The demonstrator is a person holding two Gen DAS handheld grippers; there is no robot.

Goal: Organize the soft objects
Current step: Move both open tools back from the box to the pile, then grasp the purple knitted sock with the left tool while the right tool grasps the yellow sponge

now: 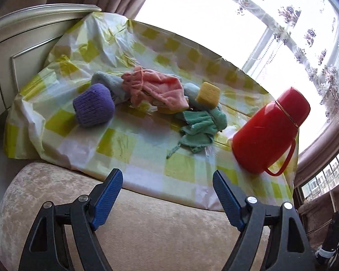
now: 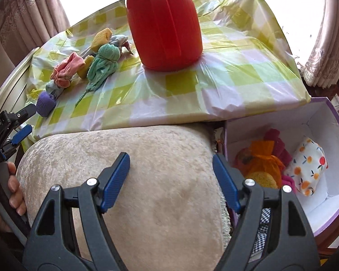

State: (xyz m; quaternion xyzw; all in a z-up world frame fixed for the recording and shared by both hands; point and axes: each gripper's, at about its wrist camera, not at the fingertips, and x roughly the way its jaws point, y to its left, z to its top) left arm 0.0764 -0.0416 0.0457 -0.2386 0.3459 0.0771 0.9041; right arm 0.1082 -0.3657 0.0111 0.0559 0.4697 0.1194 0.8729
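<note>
cloths lie heaped mid-tabletop, seemingly awaiting sorting: one pink cloth (image 1: 156, 88), one green cloth (image 1: 198, 128), one purple knit (image 1: 93, 106), two yellow sponges (image 1: 208, 94). left gripper (image 1: 168, 180) and right gripper (image 2: 171, 164) hang spread, empty. box (image 2: 336, 194) beside the right edge already holds several.

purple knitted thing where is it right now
The purple knitted piece lies at the left end of the pile on the checked tablecloth, touching the light blue cloth.
</note>
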